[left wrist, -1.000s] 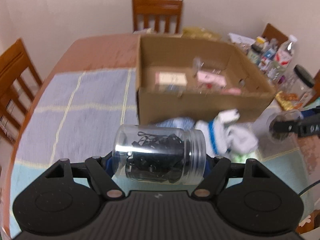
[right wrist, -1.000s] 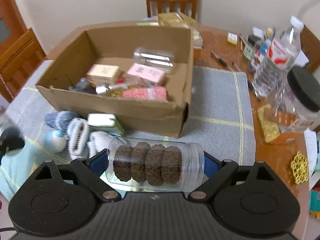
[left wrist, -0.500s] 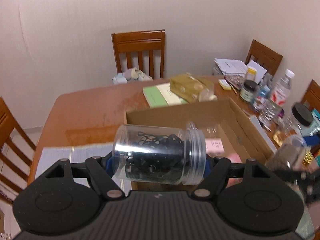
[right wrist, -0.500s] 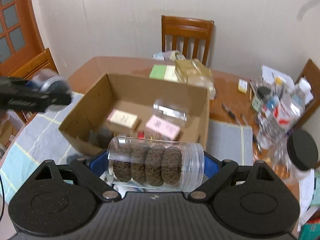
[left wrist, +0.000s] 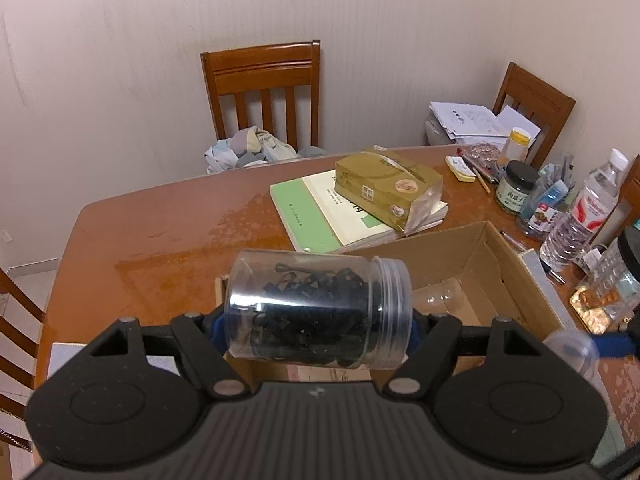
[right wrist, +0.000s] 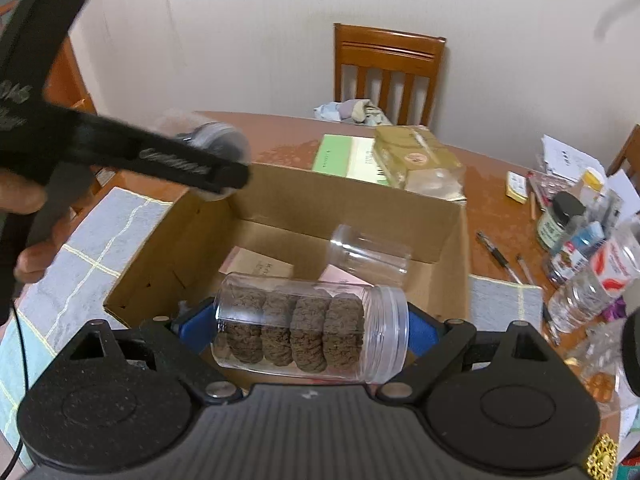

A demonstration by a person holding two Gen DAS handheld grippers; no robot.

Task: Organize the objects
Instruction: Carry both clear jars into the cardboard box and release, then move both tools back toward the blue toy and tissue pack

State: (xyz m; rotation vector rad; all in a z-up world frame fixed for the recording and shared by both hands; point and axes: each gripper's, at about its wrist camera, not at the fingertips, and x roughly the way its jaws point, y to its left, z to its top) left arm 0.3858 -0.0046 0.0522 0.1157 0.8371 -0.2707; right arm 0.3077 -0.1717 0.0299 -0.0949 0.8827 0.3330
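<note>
My left gripper is shut on a clear jar of black clips, held sideways above the near left corner of the open cardboard box. My right gripper is shut on a clear jar of brown cookies, held sideways over the near side of the same box. The left gripper with its jar also shows in the right wrist view, above the box's far left corner. An empty clear jar and small flat packets lie inside the box.
The box stands on a wooden table with a blue-grey cloth. Behind it lie a green book and a gold tissue pack. Bottles and jars crowd the right side. Wooden chairs stand around.
Both grippers have risen and moved forward with their jars, from low in front of the box to above it. The left gripper now shows close in the right wrist view.
</note>
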